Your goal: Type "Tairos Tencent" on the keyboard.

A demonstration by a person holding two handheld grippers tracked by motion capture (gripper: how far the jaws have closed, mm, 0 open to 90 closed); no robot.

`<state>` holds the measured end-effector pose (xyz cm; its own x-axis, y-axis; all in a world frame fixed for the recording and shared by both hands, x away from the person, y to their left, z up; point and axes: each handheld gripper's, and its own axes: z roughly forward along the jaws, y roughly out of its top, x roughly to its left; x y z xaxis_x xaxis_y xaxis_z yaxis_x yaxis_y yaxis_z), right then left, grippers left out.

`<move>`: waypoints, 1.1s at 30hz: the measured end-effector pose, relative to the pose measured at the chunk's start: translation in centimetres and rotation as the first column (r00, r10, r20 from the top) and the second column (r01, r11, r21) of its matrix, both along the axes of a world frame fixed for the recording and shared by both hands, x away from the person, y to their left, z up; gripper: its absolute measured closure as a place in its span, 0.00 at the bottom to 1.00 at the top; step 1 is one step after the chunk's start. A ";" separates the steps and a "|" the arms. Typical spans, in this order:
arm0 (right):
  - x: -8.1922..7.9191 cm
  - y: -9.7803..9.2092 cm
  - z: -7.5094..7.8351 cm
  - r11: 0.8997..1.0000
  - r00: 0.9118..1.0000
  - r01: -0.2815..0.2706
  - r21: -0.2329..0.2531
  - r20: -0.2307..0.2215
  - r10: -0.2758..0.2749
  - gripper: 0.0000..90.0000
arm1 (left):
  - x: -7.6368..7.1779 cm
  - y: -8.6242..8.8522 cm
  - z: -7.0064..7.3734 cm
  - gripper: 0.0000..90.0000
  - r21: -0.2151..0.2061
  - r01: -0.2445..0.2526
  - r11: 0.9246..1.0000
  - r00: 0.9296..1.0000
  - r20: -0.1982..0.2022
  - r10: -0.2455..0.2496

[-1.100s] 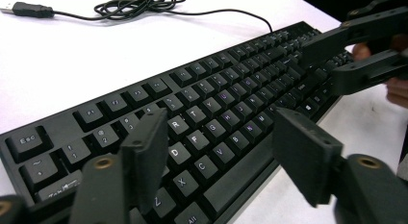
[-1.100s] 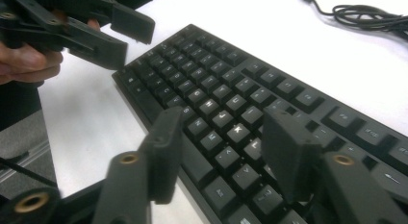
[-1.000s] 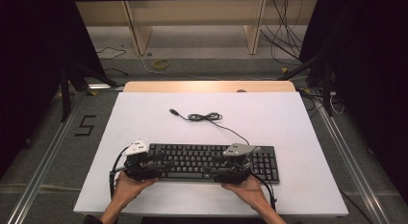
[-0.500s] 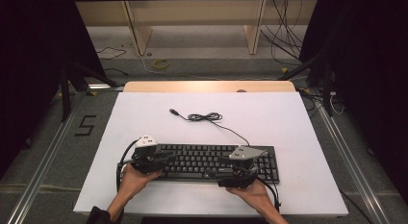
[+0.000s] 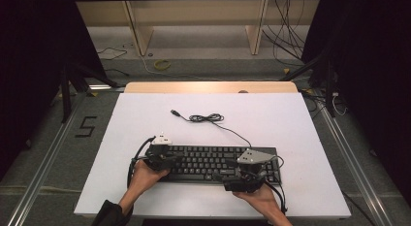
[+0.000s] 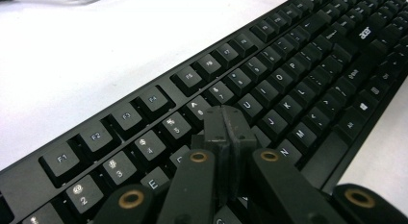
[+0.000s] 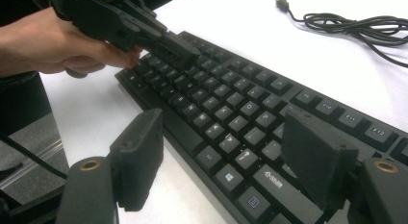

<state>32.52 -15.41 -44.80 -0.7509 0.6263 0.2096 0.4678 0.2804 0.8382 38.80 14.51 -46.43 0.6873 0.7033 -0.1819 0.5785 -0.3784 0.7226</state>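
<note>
The black keyboard (image 5: 220,163) lies flat near the worktop's (image 5: 291,119) front edge, not yet gripped: the left tool (image 6: 225,130), jaws pressed together, rests on its keys, while the right tool (image 7: 226,159), jaws apart, straddles its near edge.

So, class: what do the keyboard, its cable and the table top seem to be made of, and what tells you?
Keyboard: probably matt black moulded plastic; the keycaps show soft sheen and crisp printed legends.
Cable: likely rubber- or plastic-sheathed wire, since it lies in loose flexible coils, with a plug at the end.
Table: smooth white sheet, perhaps laminate or board; its far edge looks like pale wood.
</note>
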 end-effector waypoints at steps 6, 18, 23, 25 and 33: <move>-0.2 -0.3 0.0 1.000 1.000 0.004 0.000 0.001 -0.004 0.36 | 0.5 0.0 -0.2 0.99 0.010 -0.009 1.000 1.000 -0.010 0.009; -0.4 -0.4 -0.1 1.000 1.000 0.002 -0.003 -0.006 -0.002 0.36 | 0.8 -0.5 -0.6 0.99 0.031 0.003 1.000 1.000 -0.023 -0.003; -0.4 -0.4 0.0 1.000 1.000 0.001 -0.003 -0.005 -0.001 0.36 | 0.9 -0.8 -0.8 0.99 0.042 0.006 0.999 1.000 -0.024 -0.005; -0.5 -0.4 0.0 1.000 1.000 0.001 -0.001 -0.004 -0.001 0.36 | 0.9 -0.8 -1.0 1.00 0.054 0.001 0.999 1.000 -0.030 0.000; -0.6 -0.4 0.0 1.000 1.000 0.001 -0.005 -0.003 -0.001 0.36 | 0.8 -0.7 -1.1 1.00 0.045 0.001 0.999 1.000 -0.025 0.000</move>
<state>31.92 -15.85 -44.81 -0.7498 0.6278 0.2088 0.4706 0.2841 0.8354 39.63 13.84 -47.58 0.6836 0.7105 -0.1669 0.5955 -0.4108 0.6904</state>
